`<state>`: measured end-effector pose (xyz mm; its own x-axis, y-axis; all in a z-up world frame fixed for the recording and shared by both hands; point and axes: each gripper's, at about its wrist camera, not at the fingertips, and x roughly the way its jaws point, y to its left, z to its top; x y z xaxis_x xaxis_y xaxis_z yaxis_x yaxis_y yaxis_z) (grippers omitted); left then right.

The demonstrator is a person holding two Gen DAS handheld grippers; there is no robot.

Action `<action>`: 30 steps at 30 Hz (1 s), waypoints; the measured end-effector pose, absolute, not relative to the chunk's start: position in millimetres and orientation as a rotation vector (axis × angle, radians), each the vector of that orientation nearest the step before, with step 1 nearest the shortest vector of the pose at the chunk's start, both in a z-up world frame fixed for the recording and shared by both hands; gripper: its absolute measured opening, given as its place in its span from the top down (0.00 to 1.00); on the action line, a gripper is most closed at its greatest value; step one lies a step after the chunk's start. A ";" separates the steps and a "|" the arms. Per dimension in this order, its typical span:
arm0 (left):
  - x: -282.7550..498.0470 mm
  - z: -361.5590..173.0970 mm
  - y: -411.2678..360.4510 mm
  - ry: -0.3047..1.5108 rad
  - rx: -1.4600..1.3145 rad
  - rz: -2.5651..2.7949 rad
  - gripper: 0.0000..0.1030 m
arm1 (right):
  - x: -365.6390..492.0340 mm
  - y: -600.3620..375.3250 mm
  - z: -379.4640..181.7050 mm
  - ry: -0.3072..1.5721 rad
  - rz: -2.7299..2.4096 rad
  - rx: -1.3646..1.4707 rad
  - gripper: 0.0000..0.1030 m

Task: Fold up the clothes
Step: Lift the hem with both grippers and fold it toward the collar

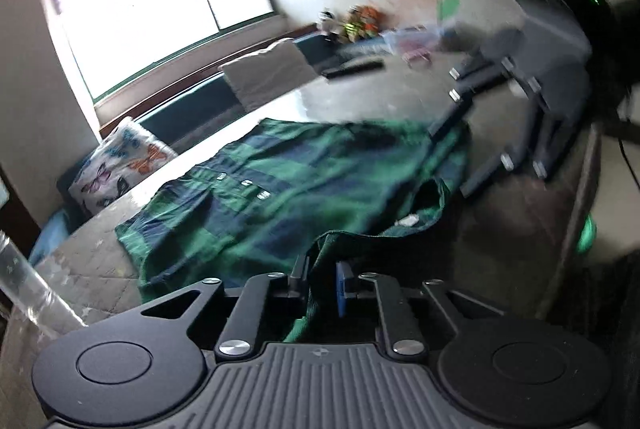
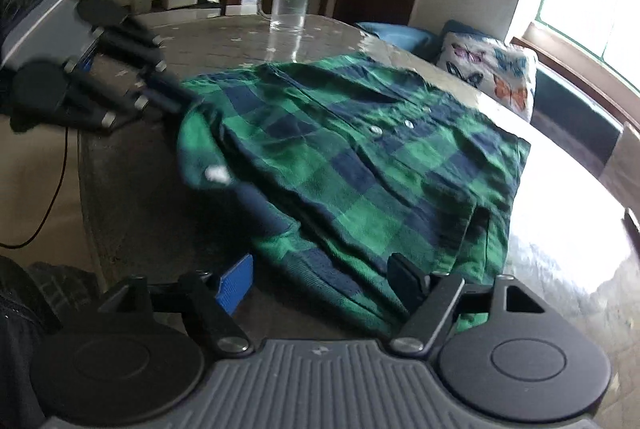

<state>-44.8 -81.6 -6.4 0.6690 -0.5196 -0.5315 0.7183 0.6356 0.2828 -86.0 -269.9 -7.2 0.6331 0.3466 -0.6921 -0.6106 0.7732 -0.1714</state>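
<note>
Now the shirt [image 2: 352,165] lies flat on the table [image 2: 224,41], its long axis running away from both tongs — the left gripper [image 1: 322,289] pinches a near fold of it, while the right gripper [image 2: 320,281] stands spread over the near hem, gripping nothing.

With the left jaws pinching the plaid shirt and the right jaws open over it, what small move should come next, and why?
Probably close the right gripper on the shirt edge lying between its open jaws. The left gripper already pinches a fold of fabric at the other corner, so both ends would then be held for lifting over.
</note>
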 end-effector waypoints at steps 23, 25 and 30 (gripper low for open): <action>-49.7 -19.6 -49.0 0.442 0.591 -0.535 0.49 | -19.7 -297.5 29.8 0.696 0.528 -0.101 0.85; -47.8 -26.6 -48.6 0.433 0.632 -0.496 0.49 | -18.8 -297.7 32.2 0.686 0.518 -0.097 0.86; -41.7 -36.7 -44.5 0.413 0.694 -0.456 0.61 | -21.2 -297.2 33.0 0.675 0.496 -0.089 0.87</action>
